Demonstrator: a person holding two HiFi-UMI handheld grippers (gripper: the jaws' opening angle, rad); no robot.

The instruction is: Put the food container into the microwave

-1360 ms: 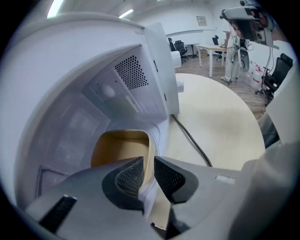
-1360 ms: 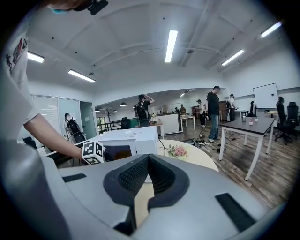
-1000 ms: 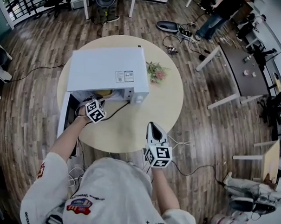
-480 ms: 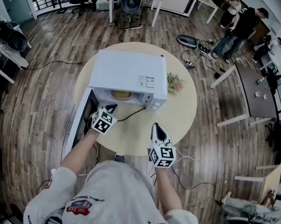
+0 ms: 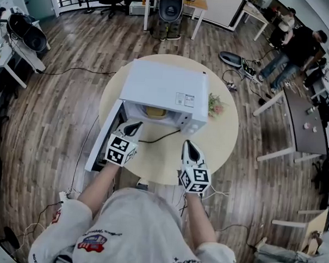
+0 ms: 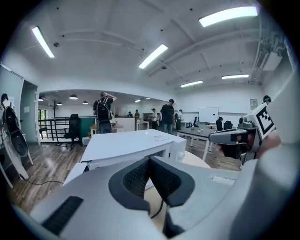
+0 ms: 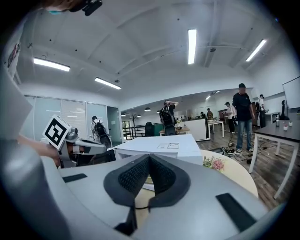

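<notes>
A white microwave (image 5: pixel 166 89) stands on the round beige table (image 5: pixel 224 131), its door (image 5: pixel 103 135) swung open to the left. Inside the cavity sits a yellowish food container (image 5: pixel 154 112), only partly visible under the roof. My left gripper (image 5: pixel 133 127) hovers just outside the opening, shut with nothing between its jaws. My right gripper (image 5: pixel 189 147) hangs over the table's front edge, also shut and holding nothing. In the left gripper view the microwave (image 6: pixel 131 144) lies beyond the closed fingertips (image 6: pixel 150 161). The right gripper view shows the same microwave (image 7: pixel 159 144) past its closed tips (image 7: pixel 149 160).
A black cable (image 5: pixel 160 137) runs from the microwave across the table. A small bunch of flowers (image 5: pixel 215 106) lies to the microwave's right. People stand at the far right by a dark desk (image 5: pixel 304 115). Office chairs and more cables sit on the wooden floor.
My left gripper has drawn back out of the microwave's mouth toward the table's front. The right gripper stays put over the front edge. The head view has shifted.
</notes>
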